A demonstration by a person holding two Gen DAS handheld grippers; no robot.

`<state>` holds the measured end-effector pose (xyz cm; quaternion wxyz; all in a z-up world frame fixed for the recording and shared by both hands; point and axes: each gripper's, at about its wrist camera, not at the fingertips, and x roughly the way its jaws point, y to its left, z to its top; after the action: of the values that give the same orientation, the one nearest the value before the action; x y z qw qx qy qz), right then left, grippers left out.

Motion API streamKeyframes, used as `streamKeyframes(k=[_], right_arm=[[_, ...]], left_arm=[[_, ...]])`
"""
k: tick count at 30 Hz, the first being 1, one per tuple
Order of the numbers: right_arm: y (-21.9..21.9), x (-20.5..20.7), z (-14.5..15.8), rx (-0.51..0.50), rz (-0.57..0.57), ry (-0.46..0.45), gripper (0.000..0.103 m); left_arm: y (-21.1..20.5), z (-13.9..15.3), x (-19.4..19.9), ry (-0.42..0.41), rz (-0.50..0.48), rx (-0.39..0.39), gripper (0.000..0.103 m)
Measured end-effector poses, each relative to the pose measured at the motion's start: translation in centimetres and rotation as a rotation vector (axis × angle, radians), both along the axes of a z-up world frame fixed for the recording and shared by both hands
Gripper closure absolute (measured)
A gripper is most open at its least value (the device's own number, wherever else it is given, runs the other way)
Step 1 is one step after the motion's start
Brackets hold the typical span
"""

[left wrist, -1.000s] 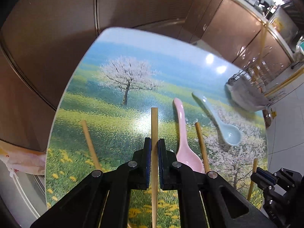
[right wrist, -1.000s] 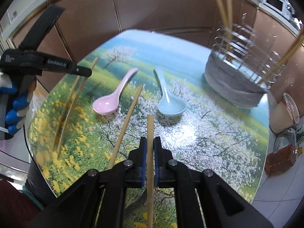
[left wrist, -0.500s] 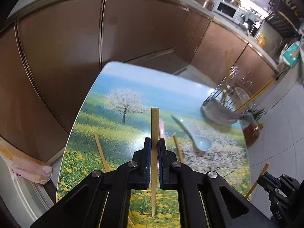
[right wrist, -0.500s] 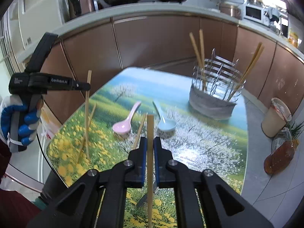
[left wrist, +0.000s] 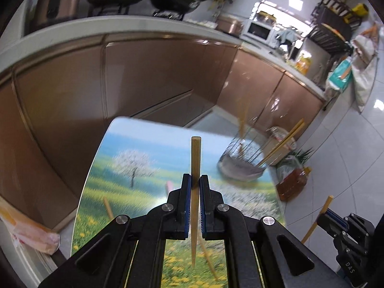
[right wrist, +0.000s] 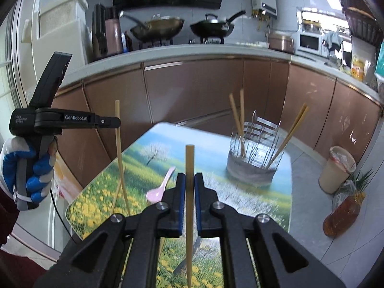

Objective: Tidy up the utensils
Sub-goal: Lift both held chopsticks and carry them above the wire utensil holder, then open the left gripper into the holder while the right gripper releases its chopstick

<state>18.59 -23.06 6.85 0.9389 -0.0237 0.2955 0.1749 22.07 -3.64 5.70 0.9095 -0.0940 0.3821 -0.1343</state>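
Two chopsticks stand upright, thick ends up, one pinched in each gripper's jaws: left, right.

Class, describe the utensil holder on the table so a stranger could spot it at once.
Start at the table printed with a flowering meadow. Near its far right corner stands the utensil holder, a round wire basket with a grey band around its base. It is the only upright container there, with chopsticks poking out.

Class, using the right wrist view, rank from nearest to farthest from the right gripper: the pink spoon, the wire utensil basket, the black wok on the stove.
From the right gripper:
1. pink spoon, just left, on the table.
2. wire utensil basket, right, at the table's far end.
3. black wok, beyond, on the stove.
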Motion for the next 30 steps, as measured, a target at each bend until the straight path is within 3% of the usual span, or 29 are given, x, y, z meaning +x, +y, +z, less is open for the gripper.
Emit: streamKeyframes(k=[11, 16, 22, 30], right_arm=[[-3.6, 6.2, 7.9, 0.041, -0.059, -0.154, 0.097], [-5.5, 11.1, 10.5, 0.07, -0.095, -0.223, 0.097], [-7.9, 17.0, 10.7, 0.112, -0.163, -0.289, 0.097], [-9.6, 21.8, 5.3, 0.139, -0.236, -0.33, 0.096]], left_arm=[[-6.4, 8.3, 5.1, -0.156, -0.127, -0.078, 0.097], [-9.4, 10.0, 9.0, -0.207, -0.158, -0.095, 0.097], [-12.7, 9.4, 13.8, -0.259, -0.15, -0.081, 0.097], [-16.0, 4.3, 18.2, -0.322, -0.148, -0.093, 0.097]])
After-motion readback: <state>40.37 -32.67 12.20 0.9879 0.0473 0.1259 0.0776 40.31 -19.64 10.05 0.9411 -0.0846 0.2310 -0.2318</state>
